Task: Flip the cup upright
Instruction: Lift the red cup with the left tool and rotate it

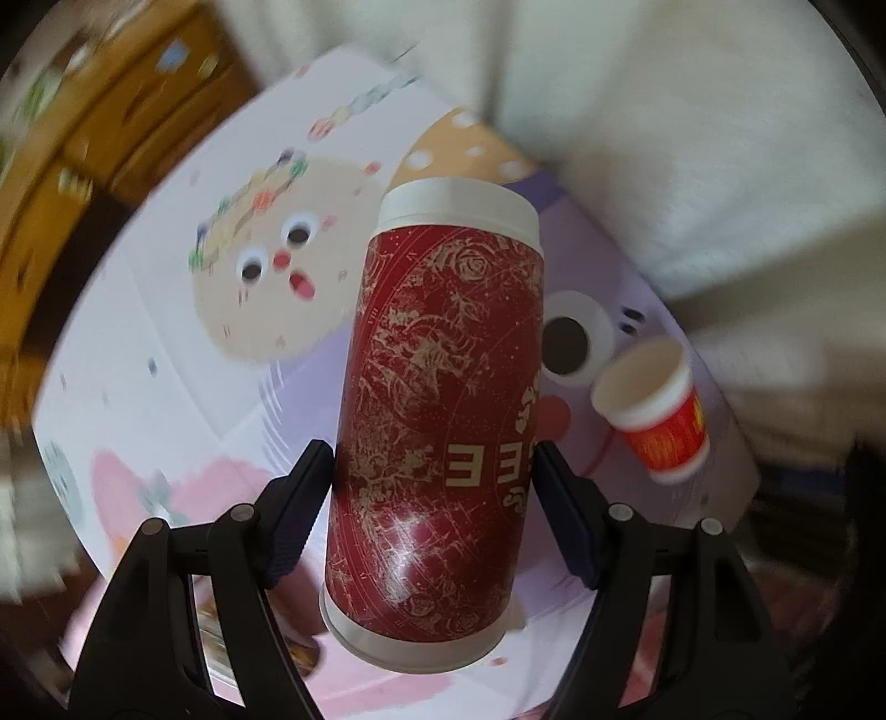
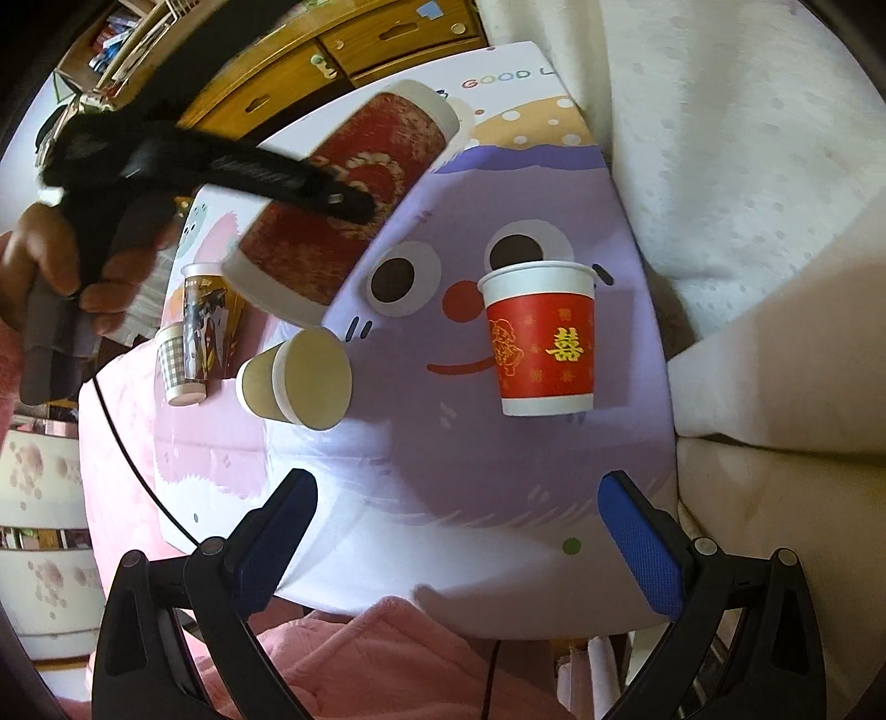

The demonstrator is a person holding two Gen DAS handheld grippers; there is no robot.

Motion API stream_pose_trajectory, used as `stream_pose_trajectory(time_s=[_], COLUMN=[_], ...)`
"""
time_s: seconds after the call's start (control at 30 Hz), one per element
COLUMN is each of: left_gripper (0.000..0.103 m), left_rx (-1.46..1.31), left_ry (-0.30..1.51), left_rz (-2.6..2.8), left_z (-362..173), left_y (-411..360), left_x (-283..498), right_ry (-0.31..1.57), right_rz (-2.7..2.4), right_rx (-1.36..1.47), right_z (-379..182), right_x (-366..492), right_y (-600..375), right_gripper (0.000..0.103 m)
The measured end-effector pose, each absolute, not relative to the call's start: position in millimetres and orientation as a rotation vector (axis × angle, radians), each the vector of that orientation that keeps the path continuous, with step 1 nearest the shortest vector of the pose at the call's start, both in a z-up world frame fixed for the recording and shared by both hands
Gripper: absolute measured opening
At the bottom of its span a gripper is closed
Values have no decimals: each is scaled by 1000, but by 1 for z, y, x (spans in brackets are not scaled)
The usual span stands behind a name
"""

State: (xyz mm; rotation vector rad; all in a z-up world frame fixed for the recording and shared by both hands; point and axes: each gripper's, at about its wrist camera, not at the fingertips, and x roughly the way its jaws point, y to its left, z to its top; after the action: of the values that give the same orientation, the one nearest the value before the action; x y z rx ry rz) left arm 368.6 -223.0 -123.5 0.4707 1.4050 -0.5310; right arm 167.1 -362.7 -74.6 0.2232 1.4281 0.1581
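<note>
A tall dark-red cup (image 1: pixel 437 421) with gold print and white ends is held in my left gripper (image 1: pixel 429 487), which is shut on its lower body. The cup is lifted and tilted over the table; it also shows in the right wrist view (image 2: pixel 343 199), with the left gripper's finger (image 2: pixel 293 180) across it. My right gripper (image 2: pixel 457 531) is open and empty, low over the table's near edge. A small red paper cup (image 2: pixel 545 343) stands upright on the mat, ahead of the right gripper; it shows in the left wrist view (image 1: pixel 659 410) too.
A tan paper cup (image 2: pixel 296 376) lies on its side on the cartoon mat (image 2: pixel 443 471). A printed cup (image 2: pixel 205 321) and a checked cup (image 2: pixel 174 365) stand at the left. A white cushion (image 2: pixel 747 166) borders the right; wooden drawers (image 2: pixel 360 50) stand behind.
</note>
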Motion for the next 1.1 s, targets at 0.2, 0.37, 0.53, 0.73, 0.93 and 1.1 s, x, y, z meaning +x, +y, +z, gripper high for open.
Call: stream_pose_trajectory(time_s=[0.2,0.37,0.53,0.73,0.93,1.1], left_gripper=[71,72,72,72,72,72], left_rx=[687,821,962,1139,1300,1430], left_ry=[1223,1140,1032,908,835,803], left_rz=[-756,-909,-999,-1142,-1271,-1340], left_z=[-67,-39,-28,-34,-66,-103], left_y=[-213,-188,-168,-142,-112,-93], left_x=[323,275,230,172,118,81], right_ry=[1402,1369,1334,1290,1263,1254], right_rz=[75,-34,-130,-240,-324,-358], right_rx=[240,235,246,320,425,461], right_z=[-63,-51,-37,-31,-39,-47], right_x=[147,123,92,37,-23,-55], right_y=[-367,-361,-345,-314,-271,-241], right_gripper=[103,103,103,103,103,103])
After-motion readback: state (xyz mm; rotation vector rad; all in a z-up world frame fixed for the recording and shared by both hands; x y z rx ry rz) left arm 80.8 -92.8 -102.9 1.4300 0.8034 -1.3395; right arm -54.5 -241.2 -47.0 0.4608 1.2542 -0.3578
